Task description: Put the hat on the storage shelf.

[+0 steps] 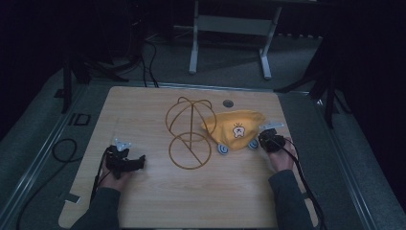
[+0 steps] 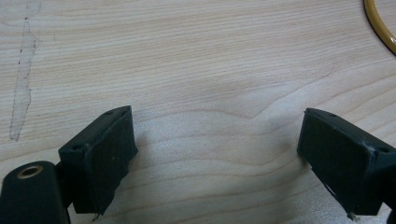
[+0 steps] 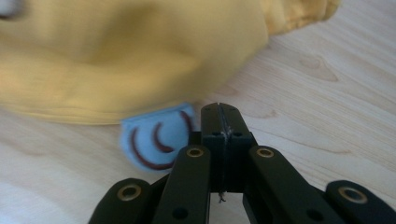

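Motion blurs the yellow hat (image 3: 140, 60) in the right gripper view, its top cut off; the wire stand's ring (image 2: 379, 25) is clipped at the left gripper view's corner.

Left gripper (image 2: 219, 163) gapes over bare table (image 2: 196, 60) (yellow ring (image 2: 379, 25) nearby).

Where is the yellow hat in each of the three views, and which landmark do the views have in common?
High view: the yellow hat lies right of centre, its left edge at the wire stand, beside the right gripper.
Left gripper view: the hat is not in it.
Right gripper view: the hat is across the top, above the shut jaws.
Shared landmark: the wooden table.
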### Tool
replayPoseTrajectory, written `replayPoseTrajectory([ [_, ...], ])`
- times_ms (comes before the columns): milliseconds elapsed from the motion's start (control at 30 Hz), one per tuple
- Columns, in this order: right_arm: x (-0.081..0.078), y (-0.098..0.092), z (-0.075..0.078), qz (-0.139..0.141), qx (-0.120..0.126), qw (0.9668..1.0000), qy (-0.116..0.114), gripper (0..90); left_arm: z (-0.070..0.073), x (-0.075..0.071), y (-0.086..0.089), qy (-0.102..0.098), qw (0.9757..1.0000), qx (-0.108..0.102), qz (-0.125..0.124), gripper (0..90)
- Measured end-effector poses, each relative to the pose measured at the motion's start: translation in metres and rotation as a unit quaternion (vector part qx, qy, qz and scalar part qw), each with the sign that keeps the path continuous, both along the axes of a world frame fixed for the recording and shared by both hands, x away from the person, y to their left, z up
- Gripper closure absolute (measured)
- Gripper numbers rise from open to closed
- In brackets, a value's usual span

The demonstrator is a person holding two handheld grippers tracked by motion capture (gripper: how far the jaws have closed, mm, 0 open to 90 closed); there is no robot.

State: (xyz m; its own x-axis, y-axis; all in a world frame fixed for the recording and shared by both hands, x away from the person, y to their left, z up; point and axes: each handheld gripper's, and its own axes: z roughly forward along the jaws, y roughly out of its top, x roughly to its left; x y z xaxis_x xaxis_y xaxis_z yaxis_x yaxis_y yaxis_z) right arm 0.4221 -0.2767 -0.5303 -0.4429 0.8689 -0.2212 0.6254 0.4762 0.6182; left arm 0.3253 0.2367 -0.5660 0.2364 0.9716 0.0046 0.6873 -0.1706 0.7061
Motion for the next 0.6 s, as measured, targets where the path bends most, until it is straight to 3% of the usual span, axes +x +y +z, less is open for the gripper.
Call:
replayPoseTrajectory([
  [100, 0.004, 0.001, -0.006, 0.010, -0.022, 0.9995, 0.018, 90.0, 0.000, 0.000, 0.000, 0.000, 1.0000, 0.000, 0.000, 11.5],
  [267, -0.005, 0.005, -0.011, 0.044, -0.021, 0.9984, 0.029, 90.0, 0.000, 0.000, 0.000, 0.000, 1.0000, 0.000, 0.000, 11.5],
  [467, -0.027, 0.016, -0.013, 0.110, -0.014, 0.9933, 0.033, 86.8, 0.000, 0.000, 0.000, 0.000, 1.0000, 0.000, 0.000, 11.5],
  [600, -0.040, 0.020, -0.008, 0.144, 0.002, 0.9895, 0.013, 82.0, 0.000, 0.000, 0.000, 0.000, 1.0000, 0.000, 0.000, 11.5],
])
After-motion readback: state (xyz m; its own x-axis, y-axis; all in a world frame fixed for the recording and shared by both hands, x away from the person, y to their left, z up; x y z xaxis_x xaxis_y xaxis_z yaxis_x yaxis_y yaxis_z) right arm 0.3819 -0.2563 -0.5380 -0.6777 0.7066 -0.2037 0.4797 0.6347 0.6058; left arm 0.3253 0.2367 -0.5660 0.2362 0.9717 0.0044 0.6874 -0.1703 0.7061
